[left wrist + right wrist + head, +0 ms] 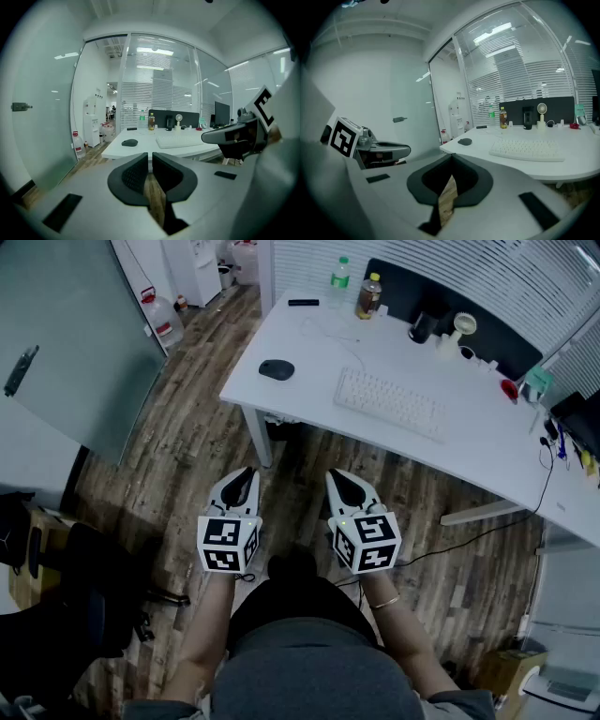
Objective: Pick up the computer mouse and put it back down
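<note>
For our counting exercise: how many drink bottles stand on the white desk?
2: a green-capped bottle at the far edge of the desk, an amber bottle beside it.

1. We hold the left gripper point(242, 476) and the right gripper point(336, 478) side by side in front of our body, apart, tips pointing forward.
2. The left jaws are drawn almost together, with only a thin slit between them and nothing in it.
3. The right jaws meet at the tips, empty.
4. Our left forearm point(208, 624) and right forearm point(396, 617) are bare and bent at the elbows.
</note>
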A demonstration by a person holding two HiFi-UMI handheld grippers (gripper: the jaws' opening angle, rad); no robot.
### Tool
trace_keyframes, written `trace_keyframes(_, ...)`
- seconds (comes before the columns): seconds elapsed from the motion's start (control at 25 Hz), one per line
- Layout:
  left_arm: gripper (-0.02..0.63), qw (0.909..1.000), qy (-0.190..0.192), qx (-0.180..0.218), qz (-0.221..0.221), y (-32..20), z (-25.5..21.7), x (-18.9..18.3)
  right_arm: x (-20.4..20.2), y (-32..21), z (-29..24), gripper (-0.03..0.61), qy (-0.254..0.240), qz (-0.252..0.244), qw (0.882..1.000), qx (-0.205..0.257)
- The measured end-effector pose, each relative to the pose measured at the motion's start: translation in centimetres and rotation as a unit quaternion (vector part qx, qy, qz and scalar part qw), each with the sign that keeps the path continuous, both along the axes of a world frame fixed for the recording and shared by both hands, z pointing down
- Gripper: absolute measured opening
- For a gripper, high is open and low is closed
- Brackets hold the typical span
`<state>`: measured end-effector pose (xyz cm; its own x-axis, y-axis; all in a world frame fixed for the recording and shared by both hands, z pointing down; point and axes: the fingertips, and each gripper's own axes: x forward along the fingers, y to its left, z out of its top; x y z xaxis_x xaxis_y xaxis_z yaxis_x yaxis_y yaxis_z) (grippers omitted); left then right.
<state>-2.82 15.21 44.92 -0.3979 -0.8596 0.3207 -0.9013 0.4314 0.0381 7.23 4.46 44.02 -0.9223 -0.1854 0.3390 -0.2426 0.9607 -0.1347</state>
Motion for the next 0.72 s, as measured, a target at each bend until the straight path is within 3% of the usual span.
trace_keyframes(0.64,0.043,0.9997,-0.008,-0.007,-0.021,-0.7,0.1,0.5,-0.5,-1.5,-0.2,0.008,-0.020,-0.028,0.999,-0.011)
trace_keyframes(0.72,0.043,0.9995,-0.012,-0.007,-0.028,-0.7,0.0,0.5,-0.9,-1.6,-0.4,0.056,-0.022,-0.044,0.999,-0.009)
